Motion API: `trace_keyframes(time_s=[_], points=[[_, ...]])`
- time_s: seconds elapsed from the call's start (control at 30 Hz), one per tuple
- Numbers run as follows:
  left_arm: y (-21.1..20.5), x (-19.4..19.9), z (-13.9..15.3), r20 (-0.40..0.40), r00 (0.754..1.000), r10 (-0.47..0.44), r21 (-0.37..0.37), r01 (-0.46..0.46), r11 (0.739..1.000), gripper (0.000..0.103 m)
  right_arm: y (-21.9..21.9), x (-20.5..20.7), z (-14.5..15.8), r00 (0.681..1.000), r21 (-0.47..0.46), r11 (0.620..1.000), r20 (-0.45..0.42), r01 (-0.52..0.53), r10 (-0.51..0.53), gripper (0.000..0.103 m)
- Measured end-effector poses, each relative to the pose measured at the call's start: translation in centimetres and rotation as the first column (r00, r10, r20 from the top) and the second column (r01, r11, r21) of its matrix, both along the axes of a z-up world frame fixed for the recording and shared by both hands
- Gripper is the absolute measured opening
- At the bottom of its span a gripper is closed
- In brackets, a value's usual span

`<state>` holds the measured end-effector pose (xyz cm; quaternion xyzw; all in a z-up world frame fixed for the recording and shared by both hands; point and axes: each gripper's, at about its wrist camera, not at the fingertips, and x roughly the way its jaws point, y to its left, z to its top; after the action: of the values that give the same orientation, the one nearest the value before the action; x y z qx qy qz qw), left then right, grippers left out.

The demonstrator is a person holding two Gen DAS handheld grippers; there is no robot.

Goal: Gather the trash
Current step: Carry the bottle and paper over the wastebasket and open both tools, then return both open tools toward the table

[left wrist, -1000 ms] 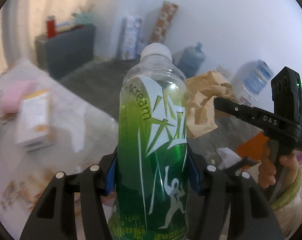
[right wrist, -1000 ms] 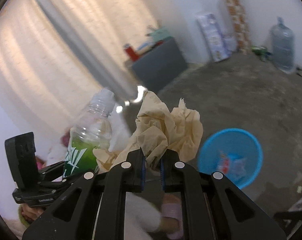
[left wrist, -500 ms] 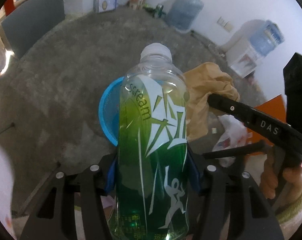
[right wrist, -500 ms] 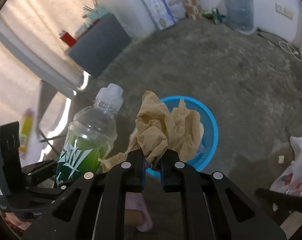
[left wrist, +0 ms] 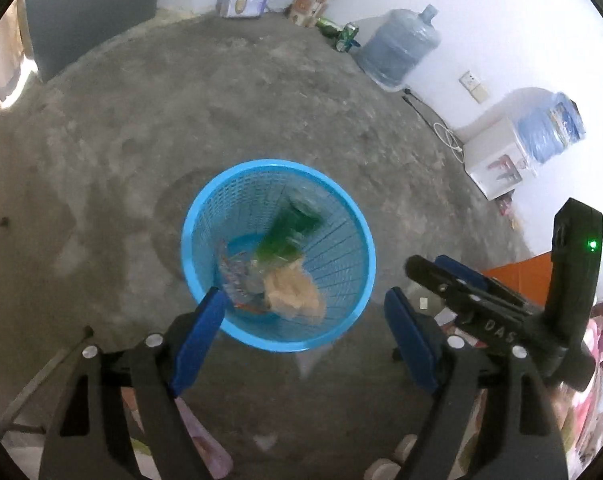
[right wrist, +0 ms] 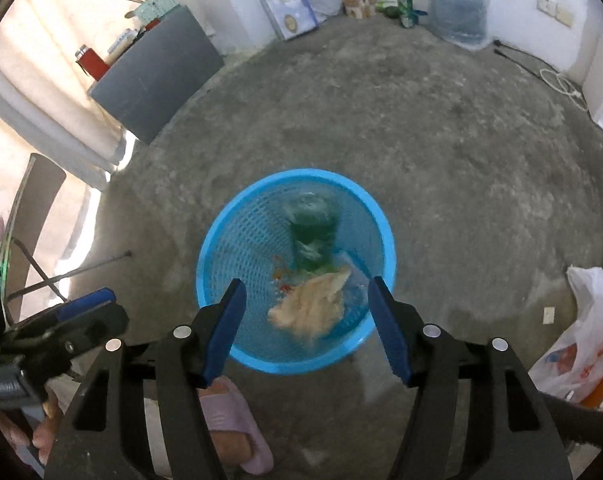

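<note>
A blue mesh waste basket stands on the concrete floor below both grippers. Inside it lie a green drink bottle, blurred, and a crumpled tan paper, with some older litter at the bottom. My left gripper hangs over the basket's near rim, its jaws opening with nothing between them. My right gripper hovers beside it, jaws also opening and empty. Seen from the left wrist, the right gripper sits at the right.
A large water jug and cans stand by the far wall, a grey cabinet at the left. A white plastic bag lies at the right. A pink slipper is near the basket.
Both grippers swung down from the table side to above the basket, then let go: the bottle left the left jaws and the paper left the right jaws, both now lying in the basket.
</note>
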<state>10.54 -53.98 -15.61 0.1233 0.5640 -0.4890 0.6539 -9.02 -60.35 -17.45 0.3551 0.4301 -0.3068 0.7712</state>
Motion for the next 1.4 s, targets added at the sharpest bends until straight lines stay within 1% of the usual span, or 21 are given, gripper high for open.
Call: trace_keyframes(time_s=[0.2,0.3,0.37,0.43,0.53,0.57,0.63,0.7,0.73,0.8,0.87,0.93,1.0,1.03,1.07,1.23,1.27,1.4], points=[[2.4,-0.5,2.2,0.015,1.000,0.023,-0.042,-0.022,0.999,0.080,0.8,-1.9,1.4,0.998,0.003,0.999,0.047,0.037,-0.037,0.061],[4.2,-0.9,3.9,0.005,1.000,0.022,-0.070,-0.022,0.997,0.080,1.4,-2.0,2.2,0.997,0.006,0.999,0.061,0.038,-0.038,0.062],[5.5,-1.3,4.9,0.013,1.000,0.016,-0.082,-0.015,0.997,0.080,2.0,-1.7,2.7,0.998,0.004,1.000,0.063,0.024,-0.024,0.062],[7.2,-2.1,6.5,0.030,1.000,0.003,-0.111,0.000,0.994,0.080,3.0,-1.3,3.5,0.997,-0.007,1.000,0.073,-0.001,0.002,0.063],[10.0,-3.2,9.0,0.092,0.996,-0.008,-0.153,0.022,0.988,0.080,5.1,-0.2,5.3,0.995,-0.038,0.998,0.085,-0.049,0.052,0.064],[11.1,-3.4,9.9,0.116,0.993,0.000,-0.164,0.019,0.986,0.080,5.8,0.2,5.9,0.993,-0.049,0.996,0.094,-0.068,0.072,0.065],[13.1,-3.5,11.1,0.136,0.991,0.020,-0.182,0.005,0.983,0.080,7.5,1.2,7.5,0.987,-0.089,0.989,0.100,-0.114,0.123,0.066],[16.1,-3.4,12.6,0.152,0.987,0.061,-0.207,-0.029,0.978,0.081,9.3,2.4,9.2,0.978,-0.131,0.977,0.104,-0.166,0.180,0.067],[17.5,-3.2,13.1,0.164,0.983,0.088,-0.215,-0.052,0.975,0.081,10.0,2.9,9.8,0.974,-0.145,0.972,0.109,-0.185,0.201,0.069],[20.1,-2.9,14.0,0.190,0.971,0.144,-0.226,-0.099,0.969,0.083,11.7,4.1,11.1,0.961,-0.177,0.958,0.118,-0.226,0.249,0.071],[23.4,-2.4,15.0,0.213,0.954,0.212,-0.242,-0.159,0.957,0.083,13.1,5.2,12.2,0.950,-0.199,0.944,0.118,-0.264,0.291,0.072],[25.9,-2.1,15.8,0.232,0.935,0.269,-0.252,-0.209,0.945,0.084,14.8,6.5,13.2,0.935,-0.220,0.927,0.116,-0.305,0.335,0.073],[28.6,-1.9,16.6,0.249,0.910,0.331,-0.266,-0.264,0.927,0.084,16.4,7.5,14.2,0.919,-0.244,0.907,0.112,-0.343,0.378,0.074],[29.5,-1.9,16.8,0.251,0.903,0.349,-0.271,-0.281,0.921,0.085,17.4,8.1,14.8,0.908,-0.266,0.892,0.108,-0.366,0.405,0.077],[30.9,-1.8,17.1,0.255,0.888,0.382,-0.277,-0.312,0.909,0.085,18.1,8.5,15.4,0.900,-0.284,0.879,0.104,-0.382,0.424,0.079],[35.5,-1.3,17.7,0.254,0.834,0.490,-0.290,-0.417,0.861,0.086,22.8,10.3,18.3,0.855,-0.396,0.801,0.072,-0.449,0.514,0.085],[36.4,-1.4,17.9,0.256,0.826,0.503,-0.293,-0.430,0.854,0.086,23.6,10.3,18.7,0.847,-0.416,0.787,0.068,-0.456,0.527,0.089],[39.0,-1.0,18.5,0.290,0.777,0.559,-0.296,-0.483,0.824,0.088,27.0,11.6,20.2,0.812,-0.489,0.718,0.034,-0.495,0.583,0.095]])
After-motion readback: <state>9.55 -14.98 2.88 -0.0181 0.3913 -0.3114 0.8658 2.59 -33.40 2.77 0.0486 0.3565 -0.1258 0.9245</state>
